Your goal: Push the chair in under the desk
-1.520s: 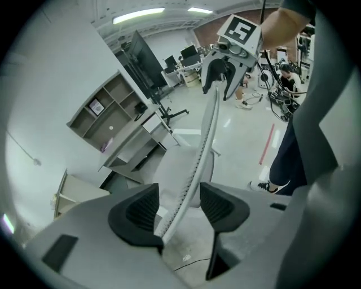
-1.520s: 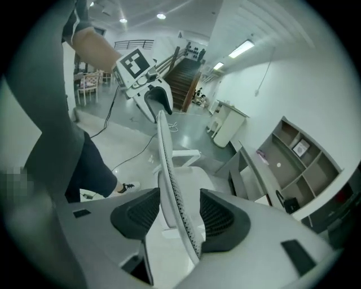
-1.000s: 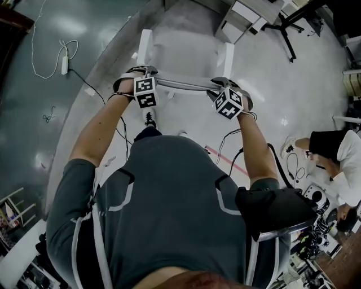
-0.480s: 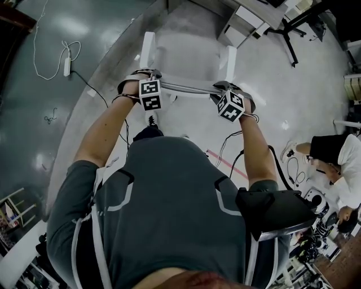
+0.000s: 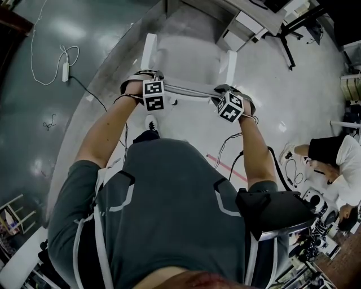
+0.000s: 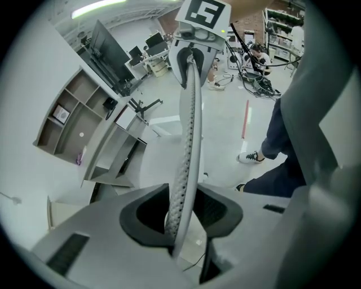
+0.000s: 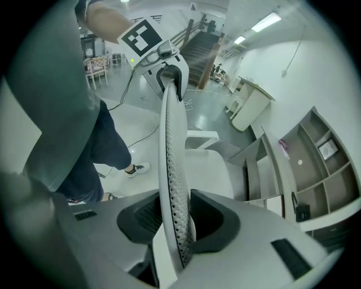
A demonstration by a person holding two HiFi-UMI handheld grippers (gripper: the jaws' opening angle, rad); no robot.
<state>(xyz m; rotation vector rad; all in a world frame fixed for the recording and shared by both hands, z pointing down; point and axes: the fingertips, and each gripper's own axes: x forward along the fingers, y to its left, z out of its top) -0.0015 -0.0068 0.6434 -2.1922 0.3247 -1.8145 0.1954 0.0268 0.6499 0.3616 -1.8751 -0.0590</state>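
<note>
A power strip (image 5: 66, 71) lies on the dark floor at 10 o'clock. The left gripper (image 5: 148, 84) points steeply down and pinches the top edge of the mesh backrest (image 5: 189, 87) near its left end. The white chair (image 5: 186, 56) stands at 12 o'clock, directly in front of the person, its two armrests pointing away toward the desk (image 5: 248, 17) at 1 o'clock, and it is not yet under that desk. The right gripper (image 5: 228, 93) has just been closing its jaws, which now clamp the backrest's right end. Another person (image 5: 333, 149) sits on the floor at 3 o'clock.
</note>
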